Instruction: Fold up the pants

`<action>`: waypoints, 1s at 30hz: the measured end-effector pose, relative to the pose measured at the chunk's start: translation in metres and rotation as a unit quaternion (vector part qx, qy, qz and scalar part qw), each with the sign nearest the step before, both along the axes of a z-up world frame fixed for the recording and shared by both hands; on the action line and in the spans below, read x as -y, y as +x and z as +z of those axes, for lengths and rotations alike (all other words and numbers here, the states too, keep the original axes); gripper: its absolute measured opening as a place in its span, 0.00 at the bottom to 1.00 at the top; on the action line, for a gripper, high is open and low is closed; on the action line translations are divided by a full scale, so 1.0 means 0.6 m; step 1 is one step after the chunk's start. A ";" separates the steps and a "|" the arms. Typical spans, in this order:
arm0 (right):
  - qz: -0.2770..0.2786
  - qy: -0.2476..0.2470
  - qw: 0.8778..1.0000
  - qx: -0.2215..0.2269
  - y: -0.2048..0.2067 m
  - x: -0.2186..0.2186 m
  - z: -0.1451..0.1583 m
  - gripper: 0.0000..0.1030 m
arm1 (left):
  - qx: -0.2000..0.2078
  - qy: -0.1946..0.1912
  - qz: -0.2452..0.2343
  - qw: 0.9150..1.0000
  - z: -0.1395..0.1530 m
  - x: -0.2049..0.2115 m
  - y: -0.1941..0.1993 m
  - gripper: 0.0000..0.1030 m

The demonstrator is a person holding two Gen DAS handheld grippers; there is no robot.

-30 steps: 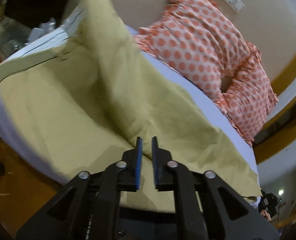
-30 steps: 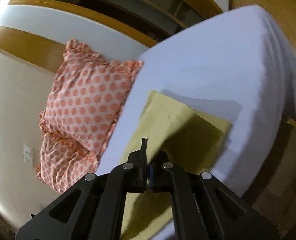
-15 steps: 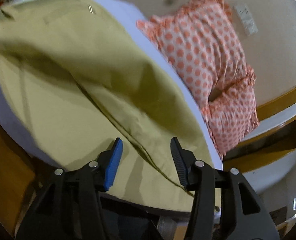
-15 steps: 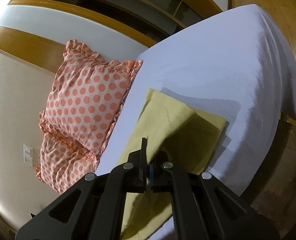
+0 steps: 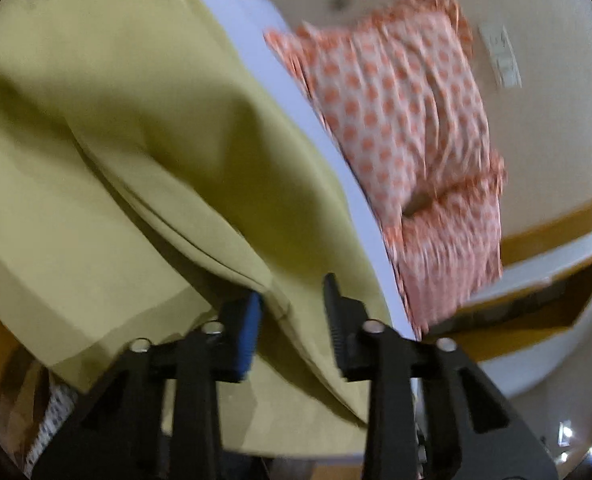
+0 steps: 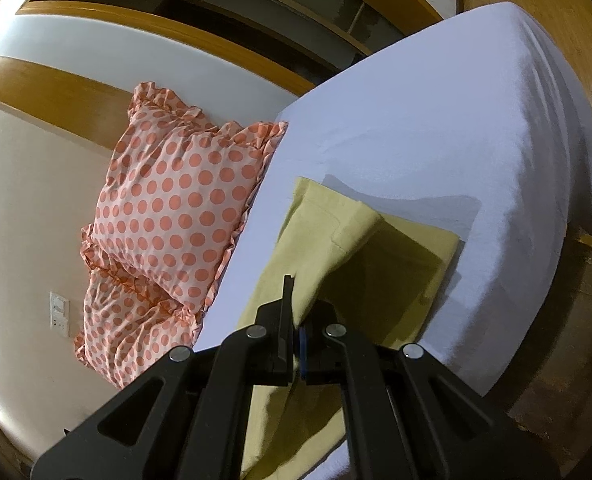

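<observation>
The olive-yellow pants [image 5: 127, 160] lie spread on the white bed [image 5: 239, 12], one leg folded over the other with a raised fold running down the middle. My left gripper [image 5: 291, 312] is open, its jaws on either side of the cloth's folded edge near the hem. In the right wrist view the pants [image 6: 336, 240] lie on the bed [image 6: 456, 120] with the waist end far from me. My right gripper [image 6: 296, 320] is shut on a pinch of the pants fabric and holds it slightly lifted.
Two orange polka-dot pillows [image 6: 175, 208] lean against the cream wall [image 6: 23, 200] at the head of the bed; they also show in the left wrist view [image 5: 408, 120]. A wooden headboard ledge [image 6: 175, 32] runs behind. Wooden floor [image 6: 576, 340] lies beyond the bed's edge.
My left gripper opened, letting go of the cloth, and moved lower toward the hem. The lifted leg dropped flat onto the other. My right gripper stayed shut on the fabric, barely moving.
</observation>
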State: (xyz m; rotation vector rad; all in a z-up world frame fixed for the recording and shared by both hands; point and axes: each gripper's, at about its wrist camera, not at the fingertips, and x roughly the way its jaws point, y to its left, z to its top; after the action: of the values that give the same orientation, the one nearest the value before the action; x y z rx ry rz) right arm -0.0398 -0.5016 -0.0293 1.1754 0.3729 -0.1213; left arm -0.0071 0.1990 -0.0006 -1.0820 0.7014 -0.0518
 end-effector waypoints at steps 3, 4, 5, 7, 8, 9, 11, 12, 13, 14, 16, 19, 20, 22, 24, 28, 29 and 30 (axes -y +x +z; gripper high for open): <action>0.001 -0.009 1.000 0.000 0.005 0.000 0.002 0.02 | -0.002 0.023 0.026 0.999 -0.013 -0.029 0.003 0.02; 0.001 -0.009 1.000 0.001 0.006 0.000 0.003 0.02 | -0.008 0.021 0.026 0.999 -0.017 -0.034 -0.002 0.02; 0.001 -0.009 1.000 0.004 0.005 0.000 0.006 0.02 | -0.007 0.021 0.024 0.999 -0.014 -0.034 -0.016 0.02; 0.001 -0.019 1.000 0.011 -0.001 -0.001 0.017 0.02 | 0.005 0.043 0.013 0.999 0.006 -0.029 -0.044 0.02; -0.001 -0.029 1.000 0.011 -0.004 -0.002 0.022 0.02 | 0.009 0.050 0.010 0.999 0.011 -0.030 -0.058 0.02; -0.002 -0.036 0.999 0.010 -0.007 -0.003 0.025 0.02 | 0.010 0.064 0.010 0.998 0.019 -0.027 -0.078 0.03; -0.002 -0.039 0.999 0.005 -0.010 -0.002 0.022 0.02 | 0.003 0.080 0.013 0.997 0.017 -0.025 -0.098 0.03; -0.002 -0.035 0.999 0.001 -0.011 -0.002 0.016 0.02 | -0.003 0.084 0.014 0.996 0.012 -0.024 -0.107 0.03; -0.002 -0.033 0.999 -0.003 -0.011 -0.002 0.012 0.02 | -0.008 0.085 0.015 0.996 0.005 -0.024 -0.112 0.03; -0.004 -0.029 1.000 -0.008 -0.011 -0.002 0.006 0.02 | -0.011 0.083 0.016 0.996 -0.001 -0.025 -0.117 0.03; -0.007 -0.022 1.000 -0.018 -0.014 -0.001 -0.006 0.02 | -0.018 0.073 0.020 0.997 -0.016 -0.029 -0.124 0.04; -0.009 -0.012 0.999 -0.030 -0.022 0.001 -0.023 0.02 | -0.017 0.064 0.025 0.998 -0.030 -0.031 -0.134 0.04; -0.010 -0.011 0.999 -0.032 -0.024 0.001 -0.027 0.02 | -0.013 0.070 0.027 0.997 -0.029 -0.027 -0.138 0.04; -0.012 -0.007 0.999 -0.036 -0.027 0.002 -0.036 0.02 | -0.006 0.091 0.028 0.995 -0.020 -0.019 -0.143 0.04; -0.012 -0.004 0.999 -0.038 -0.026 0.002 -0.040 0.02 | 0.011 0.104 0.032 0.994 -0.006 -0.020 -0.146 0.05; -0.008 -0.006 0.999 -0.038 -0.024 0.001 -0.042 0.02 | 0.034 0.105 0.055 0.992 0.019 -0.057 -0.138 0.09; -0.003 -0.004 0.999 -0.038 -0.022 -0.001 -0.044 0.02 | 0.037 0.103 0.059 0.992 0.024 -0.066 -0.136 0.09; -0.001 -0.003 0.999 -0.039 -0.020 -0.004 -0.044 0.02 | 0.040 0.107 0.061 0.992 0.027 -0.067 -0.138 0.09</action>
State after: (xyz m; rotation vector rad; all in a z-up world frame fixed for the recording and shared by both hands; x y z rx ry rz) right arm -0.0520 -0.4994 -0.0556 1.1665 0.4399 -0.1703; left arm -0.0897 0.2391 0.0157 -0.9099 0.5535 0.0824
